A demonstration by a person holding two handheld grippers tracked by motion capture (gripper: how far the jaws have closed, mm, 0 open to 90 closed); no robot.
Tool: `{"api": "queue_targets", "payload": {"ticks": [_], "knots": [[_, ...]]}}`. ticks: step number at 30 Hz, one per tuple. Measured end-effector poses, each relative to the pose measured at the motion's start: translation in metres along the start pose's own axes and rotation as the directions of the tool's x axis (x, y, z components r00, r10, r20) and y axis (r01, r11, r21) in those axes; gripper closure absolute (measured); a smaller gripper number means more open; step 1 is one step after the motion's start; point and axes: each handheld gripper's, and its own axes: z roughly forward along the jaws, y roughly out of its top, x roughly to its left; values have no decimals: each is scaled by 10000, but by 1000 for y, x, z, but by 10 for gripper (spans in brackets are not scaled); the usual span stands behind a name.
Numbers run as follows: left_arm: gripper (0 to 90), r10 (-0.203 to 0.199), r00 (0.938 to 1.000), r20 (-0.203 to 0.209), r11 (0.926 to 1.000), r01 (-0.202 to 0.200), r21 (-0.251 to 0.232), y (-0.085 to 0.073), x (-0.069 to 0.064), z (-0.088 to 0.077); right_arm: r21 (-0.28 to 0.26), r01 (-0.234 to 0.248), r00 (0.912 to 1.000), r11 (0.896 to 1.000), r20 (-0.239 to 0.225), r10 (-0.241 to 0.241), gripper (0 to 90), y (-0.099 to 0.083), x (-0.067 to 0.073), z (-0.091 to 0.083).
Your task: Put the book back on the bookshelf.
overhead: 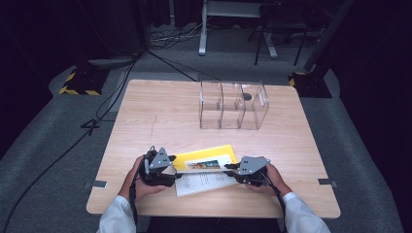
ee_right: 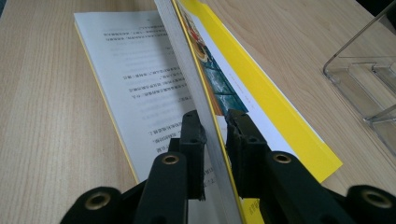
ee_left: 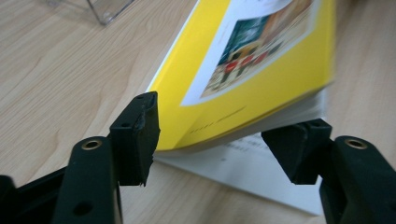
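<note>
A yellow book (overhead: 204,156) lies near the table's front edge, its front part lifted off a white printed page (overhead: 204,183). My right gripper (overhead: 232,168) is at its right end. In the right gripper view that gripper (ee_right: 215,140) is shut on the raised stack of pages with the yellow cover (ee_right: 261,98), above the printed page (ee_right: 135,79). My left gripper (overhead: 174,175) is at the book's left end. In the left gripper view its jaws (ee_left: 217,144) stand apart, with the corner of the lifted yellow book (ee_left: 261,70) between them and the white page (ee_left: 261,172) below.
A clear acrylic box (overhead: 233,104) with several compartments stands upright at the back right of the wooden table (overhead: 145,111); its edge shows as the clear box (ee_right: 369,79) beside the book. Bare wood lies left of the book and between it and the box.
</note>
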Motion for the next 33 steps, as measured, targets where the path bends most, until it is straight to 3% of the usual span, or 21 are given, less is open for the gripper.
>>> {"api": "queue_targets", "payload": {"ticks": [5,9,14,17,19,22,25,29,32,33], "knots": [[275,83,9999,-151,9999,-84,-102,18,-19,2,94,-78,10000,9999,63,77,772,3,2,1],[273,506,9974,-519,9976,-481,489,33,-40,19,373,146,9998,9992,142,-151,773,10,9,3],[275,671,9964,-509,9915,-609,1147,32,-44,35,447,268,9992,9986,300,-281,773,14,14,4],[309,518,9966,-643,9891,-423,1412,28,-42,41,462,231,9994,9987,265,-244,769,14,13,4],[440,581,9946,-864,9848,-430,1682,25,-40,44,457,206,9994,9987,254,-218,763,14,13,5],[581,876,9912,-992,9810,-685,1814,19,-39,45,484,268,9991,9985,307,-283,756,15,14,5],[653,1428,9846,-1007,9749,-1224,1858,17,-40,43,444,210,9992,9988,316,-224,748,15,14,6],[700,1451,9866,-740,9770,-1311,1683,14,-36,41,-133,-305,9994,9994,127,307,664,10,7,2],[712,1359,9886,-646,9796,-1243,1579,12,-34,40,-104,-549,9982,9984,242,552,585,4,2,1],[712,1387,9886,-586,9796,-1283,1547,12,-32,39,83,-700,9969,9975,377,696,549,-5,-6,1]]}}
